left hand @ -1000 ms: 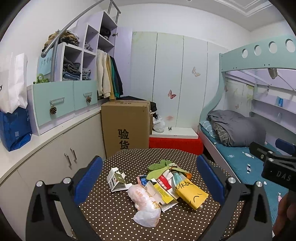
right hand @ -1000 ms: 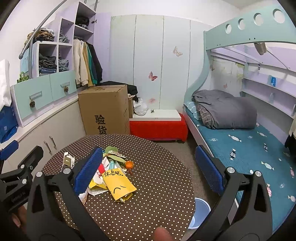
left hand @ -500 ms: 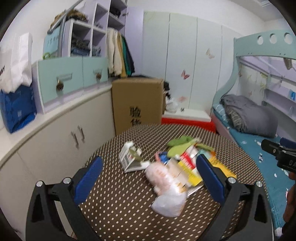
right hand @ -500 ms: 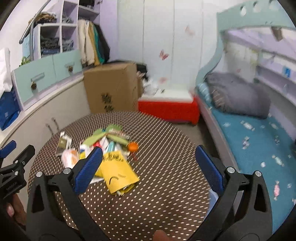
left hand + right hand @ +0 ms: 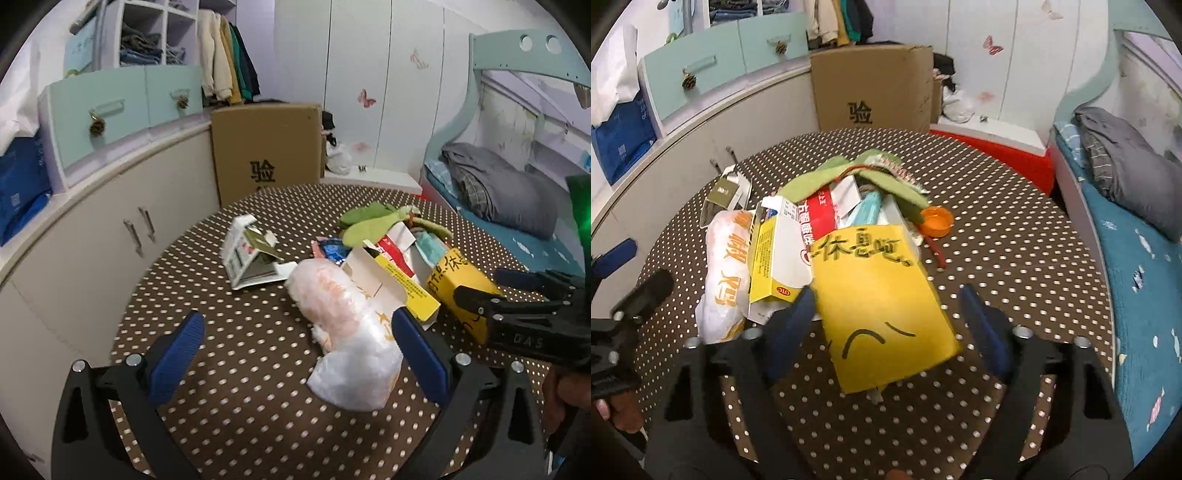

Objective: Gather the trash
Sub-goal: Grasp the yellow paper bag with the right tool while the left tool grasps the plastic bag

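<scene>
A pile of trash lies on a brown polka-dot round table [image 5: 229, 354]. It holds a crumpled white plastic bag [image 5: 347, 332], a yellow-and-white box [image 5: 395, 284], a yellow packet with black writing [image 5: 879, 295], green peels [image 5: 827, 177], an orange cap [image 5: 936, 221] and an opened small carton [image 5: 251, 258]. My left gripper [image 5: 295, 350] is open, low over the table, its right finger beside the plastic bag. My right gripper [image 5: 886, 321] is open with its fingers either side of the yellow packet; it also shows at the right of the left wrist view [image 5: 517, 314].
A large cardboard box [image 5: 266, 147] stands behind the table. White cabinets [image 5: 92, 236] with drawers and a blue bag [image 5: 18, 184] run along the left. A bunk bed with grey bedding [image 5: 502, 188] is on the right, a red-and-white bench [image 5: 997, 147] behind.
Both grippers have moved forward and down toward the trash pile. The right gripper has come around the yellow packet and the left one has come beside the plastic bag.
</scene>
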Available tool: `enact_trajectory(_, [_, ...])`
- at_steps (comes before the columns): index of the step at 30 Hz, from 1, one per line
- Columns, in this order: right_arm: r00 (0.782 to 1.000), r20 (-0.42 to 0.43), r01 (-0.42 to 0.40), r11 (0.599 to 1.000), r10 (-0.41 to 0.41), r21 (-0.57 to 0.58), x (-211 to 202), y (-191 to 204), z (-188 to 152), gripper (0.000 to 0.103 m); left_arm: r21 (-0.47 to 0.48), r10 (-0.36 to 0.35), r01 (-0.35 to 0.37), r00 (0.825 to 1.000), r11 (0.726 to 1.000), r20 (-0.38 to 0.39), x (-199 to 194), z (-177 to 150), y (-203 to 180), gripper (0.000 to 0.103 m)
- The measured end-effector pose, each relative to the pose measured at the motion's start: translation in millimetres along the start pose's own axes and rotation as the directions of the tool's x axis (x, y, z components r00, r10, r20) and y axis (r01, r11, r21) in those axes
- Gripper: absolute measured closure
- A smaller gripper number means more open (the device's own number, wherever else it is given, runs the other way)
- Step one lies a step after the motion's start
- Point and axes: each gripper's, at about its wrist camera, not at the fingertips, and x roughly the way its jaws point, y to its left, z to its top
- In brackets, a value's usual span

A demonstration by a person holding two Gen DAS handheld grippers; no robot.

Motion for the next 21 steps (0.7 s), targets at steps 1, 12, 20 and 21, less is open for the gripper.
enact_trajectory(1, [1.000, 0.000, 0.007, 1.000, -0.007, -0.004, 3.2, 0.3, 0.3, 0.038, -0.009, -0.002, 0.002, 1.000, 1.000, -0.006, 5.3, 1.5, -0.6, 0.004])
enact_trajectory(12, [0.997, 0.047, -0.057, 0.995, 0.053, 0.082, -13.3, -15.6, -15.9, 0.050, -0.153, -0.149, 0.123, 0.973, 0.981, -0.175, 65.9, 0.8, 2.6, 0.047])
enact_trajectory(20, [0.989, 0.092, -0.126, 0.978, 0.112, 0.168, -34.0, -35.2, -28.3, 0.053, -0.147, -0.164, 0.142, 0.975, 0.979, -0.150, 55.0, -12.1, 8.9, 0.065])
enact_trajectory(21, [0.988, 0.099, -0.135, 0.975, 0.119, 0.176, -37.7, -36.0, -29.4, 0.053, -0.143, -0.158, 0.138, 0.977, 0.980, -0.143, 51.5, -13.7, 9.7, 0.065])
